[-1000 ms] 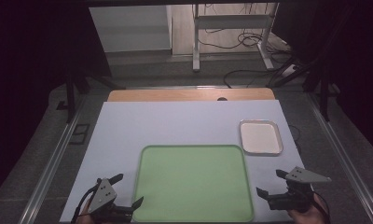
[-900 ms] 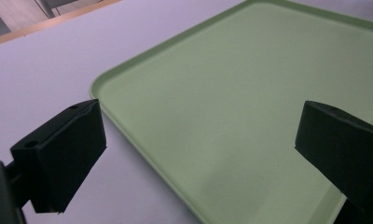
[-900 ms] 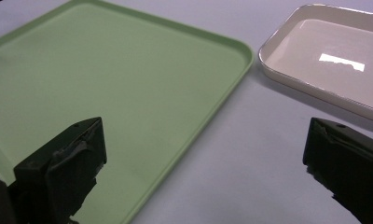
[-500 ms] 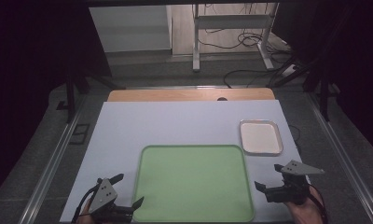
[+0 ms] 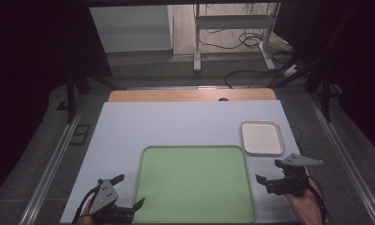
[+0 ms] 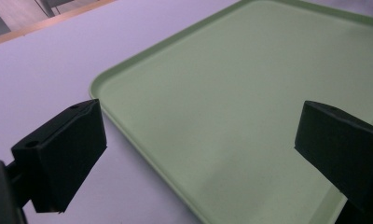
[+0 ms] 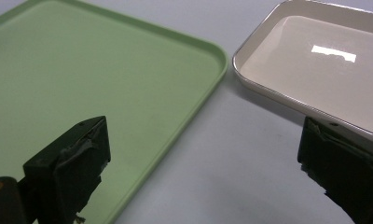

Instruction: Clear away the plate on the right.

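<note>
The white table (image 5: pixel 176 124) is bare across its far half and down its left side, so a hand can slide there. The big green tray (image 5: pixel 193 183) covers the near middle. The small white tray (image 5: pixel 262 137) sits just beside its far right corner, with a thin gap between the 2.

Tray (image 5: pixel 193 183) plain light green; small dish (image 5: pixel 262 137) white, silver rim; table (image 5: pixel 176 124) pale lavender-white; tool jaws black.
</note>
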Demonstrator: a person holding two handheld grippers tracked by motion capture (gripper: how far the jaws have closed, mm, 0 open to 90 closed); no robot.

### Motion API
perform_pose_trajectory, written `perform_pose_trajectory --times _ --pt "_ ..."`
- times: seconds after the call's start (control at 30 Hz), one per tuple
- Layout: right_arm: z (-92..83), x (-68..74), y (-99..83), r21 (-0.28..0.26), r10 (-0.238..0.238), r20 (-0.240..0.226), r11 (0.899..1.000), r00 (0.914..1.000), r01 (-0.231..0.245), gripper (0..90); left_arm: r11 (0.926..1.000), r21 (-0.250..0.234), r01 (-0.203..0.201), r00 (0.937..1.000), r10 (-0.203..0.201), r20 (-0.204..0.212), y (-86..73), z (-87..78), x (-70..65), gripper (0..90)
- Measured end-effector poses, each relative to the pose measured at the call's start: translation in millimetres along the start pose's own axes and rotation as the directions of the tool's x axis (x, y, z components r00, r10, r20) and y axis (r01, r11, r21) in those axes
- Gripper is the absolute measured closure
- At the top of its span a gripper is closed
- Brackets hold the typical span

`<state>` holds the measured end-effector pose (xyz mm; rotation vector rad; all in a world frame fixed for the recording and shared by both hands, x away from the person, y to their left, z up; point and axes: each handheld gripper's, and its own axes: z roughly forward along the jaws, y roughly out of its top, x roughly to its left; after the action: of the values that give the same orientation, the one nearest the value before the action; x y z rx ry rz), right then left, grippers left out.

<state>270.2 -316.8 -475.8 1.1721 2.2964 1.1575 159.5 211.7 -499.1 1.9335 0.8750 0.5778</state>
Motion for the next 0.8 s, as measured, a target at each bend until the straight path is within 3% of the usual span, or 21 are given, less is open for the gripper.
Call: perform_pose_trajectory --times 0.43,0.8 --pt "11.8 -20.0 6.2 -0.007 0.051 0.022 0.999 0.9984 -0.051 1.9 1.0 0.003 -0.004 1.0 0.004 0.0 0.2 0.4 -0.4 1.9" --pt "26.7 -40.5 12.3 0.012 0.083 0.074 0.996 0.9938 -0.084 0.4 0.9999 0.007 -0.01 0.9999 0.01 -0.003 0.5 0.6 -1.0 2.0"
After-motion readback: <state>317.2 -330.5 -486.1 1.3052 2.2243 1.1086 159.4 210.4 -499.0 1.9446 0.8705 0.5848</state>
